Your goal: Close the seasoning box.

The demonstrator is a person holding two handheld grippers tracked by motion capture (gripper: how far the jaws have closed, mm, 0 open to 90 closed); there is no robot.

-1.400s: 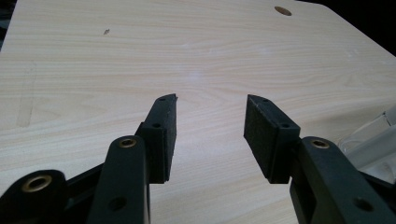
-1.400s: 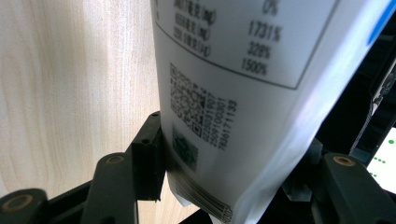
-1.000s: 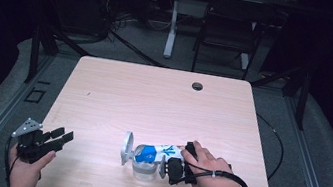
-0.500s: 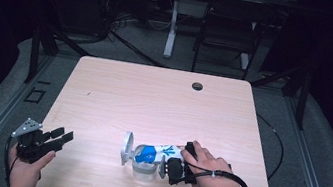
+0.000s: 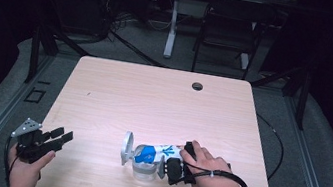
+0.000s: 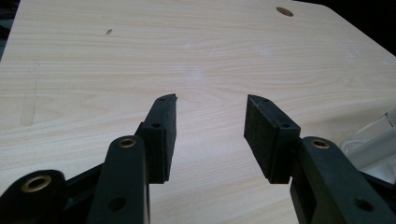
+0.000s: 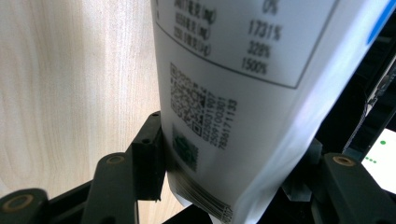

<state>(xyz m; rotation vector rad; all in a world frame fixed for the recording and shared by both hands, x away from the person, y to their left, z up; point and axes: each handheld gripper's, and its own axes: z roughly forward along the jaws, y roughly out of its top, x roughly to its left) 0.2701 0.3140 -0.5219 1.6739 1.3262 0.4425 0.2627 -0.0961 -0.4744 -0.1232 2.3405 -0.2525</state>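
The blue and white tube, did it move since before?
No. The blue and white tube lies at the same spot below the table's hole, in the right gripper.

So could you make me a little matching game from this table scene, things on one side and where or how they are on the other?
Things:
1. white and blue plastic tube
2. left tongs
3. clear glass jar
4. round dark hole

States:
A. open, nothing between them
B. far edge of the wooden table
C. clamped in the right tongs
D. under the tube's capped end

Pairs: 1-C, 2-A, 3-D, 4-B
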